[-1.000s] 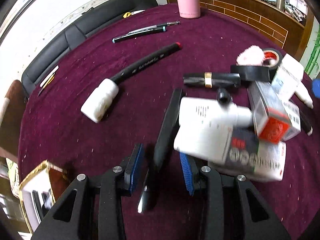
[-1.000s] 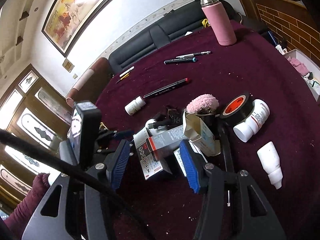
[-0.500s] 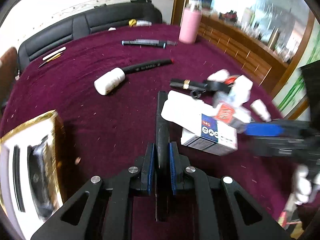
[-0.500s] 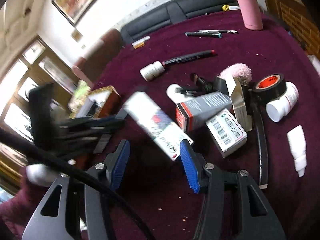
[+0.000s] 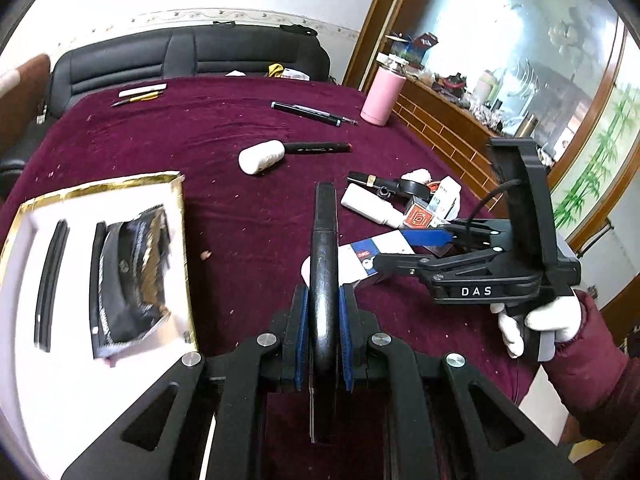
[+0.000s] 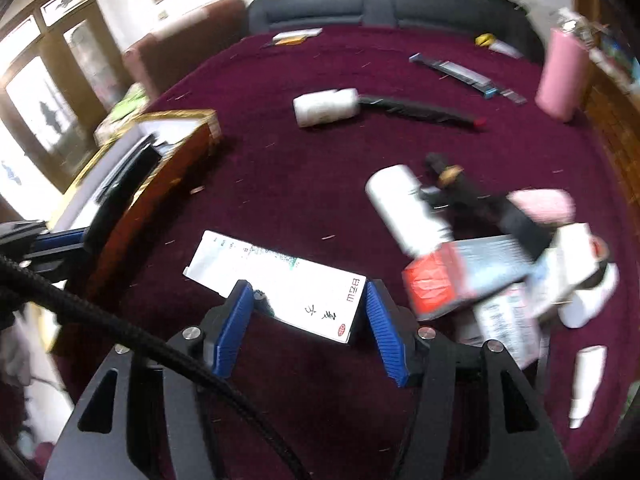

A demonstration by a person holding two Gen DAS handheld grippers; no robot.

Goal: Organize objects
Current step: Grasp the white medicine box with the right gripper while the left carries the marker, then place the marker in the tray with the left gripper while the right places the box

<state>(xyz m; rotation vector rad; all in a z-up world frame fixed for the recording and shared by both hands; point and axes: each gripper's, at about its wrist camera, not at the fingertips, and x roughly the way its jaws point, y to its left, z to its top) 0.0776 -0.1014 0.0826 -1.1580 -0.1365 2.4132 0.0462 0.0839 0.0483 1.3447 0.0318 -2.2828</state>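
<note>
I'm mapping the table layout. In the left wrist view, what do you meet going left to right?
Gold-edged box → white bottle → black pen in the left gripper → pink flask → right gripper → gloved hand.

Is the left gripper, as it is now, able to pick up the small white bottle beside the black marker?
Probably not yet. The left gripper is shut on a long black tool, so it has no free jaws. The path over the maroon tablecloth to the white bottle looks free.

"DAS" – white letters on right gripper [image 5: 404, 250] body; box print unreadable.
</note>
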